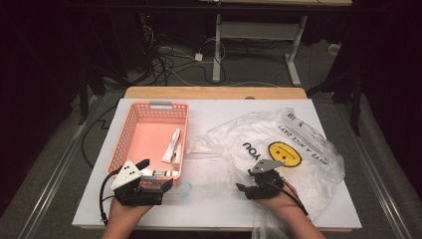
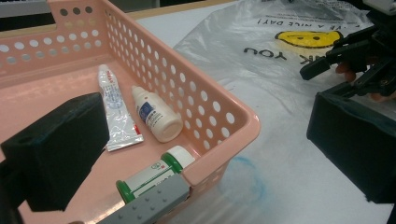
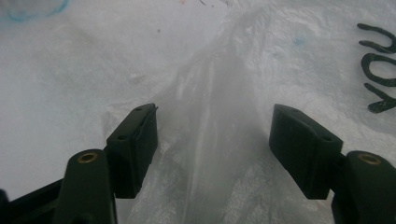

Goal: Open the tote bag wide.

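Note:
A pink perforated basket (image 1: 130, 124) stands on the left of the white tabletop. In it lie a white tube (image 2: 116, 112), a small white dropper bottle (image 2: 156, 116) and a green-capped bottle (image 2: 154, 175). My left gripper (image 1: 157, 174) is open wide at the basket's near right corner, one jaw inside the basket and the other outside. A crumpled clear plastic bag (image 1: 288, 144) with a yellow smiley face lies on the right. My right gripper (image 3: 212, 140) is low over the bag's near left edge. It is open, with a raised fold of bag between the jaws and the pads apart from it.
A faint bluish round mark (image 1: 185, 189) sits on the tabletop (image 1: 224, 209) between the two grippers. Past the far edge are cables and desk legs on the floor. The right gripper (image 2: 355, 56) shows beyond the basket in the left gripper view.

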`<action>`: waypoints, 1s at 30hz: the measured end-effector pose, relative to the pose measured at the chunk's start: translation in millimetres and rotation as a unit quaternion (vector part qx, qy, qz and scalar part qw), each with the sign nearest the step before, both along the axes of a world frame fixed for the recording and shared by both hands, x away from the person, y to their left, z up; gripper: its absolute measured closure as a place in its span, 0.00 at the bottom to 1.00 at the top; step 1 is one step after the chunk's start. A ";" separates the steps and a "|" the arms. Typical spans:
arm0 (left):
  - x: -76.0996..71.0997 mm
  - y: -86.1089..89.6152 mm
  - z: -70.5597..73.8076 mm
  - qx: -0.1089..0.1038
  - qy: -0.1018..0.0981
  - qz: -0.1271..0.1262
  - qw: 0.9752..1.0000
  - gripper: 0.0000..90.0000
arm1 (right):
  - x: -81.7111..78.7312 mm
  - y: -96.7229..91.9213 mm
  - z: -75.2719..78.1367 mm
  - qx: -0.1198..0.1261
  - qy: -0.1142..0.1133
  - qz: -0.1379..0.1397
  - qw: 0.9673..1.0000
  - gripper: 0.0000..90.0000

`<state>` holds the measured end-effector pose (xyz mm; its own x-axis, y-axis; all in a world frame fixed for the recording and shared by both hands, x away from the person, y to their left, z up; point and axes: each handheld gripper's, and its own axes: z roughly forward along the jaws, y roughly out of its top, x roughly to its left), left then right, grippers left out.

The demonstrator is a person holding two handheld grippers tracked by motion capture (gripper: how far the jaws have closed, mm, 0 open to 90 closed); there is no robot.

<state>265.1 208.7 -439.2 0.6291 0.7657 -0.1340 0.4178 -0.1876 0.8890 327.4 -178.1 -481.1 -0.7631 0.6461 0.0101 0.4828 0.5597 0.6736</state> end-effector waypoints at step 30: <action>0.3 0.9 0.1 0.000 0.002 0.003 1.000 0.00 | 6.4 -28.7 10.7 0.035 -0.006 -0.020 0.999 0.66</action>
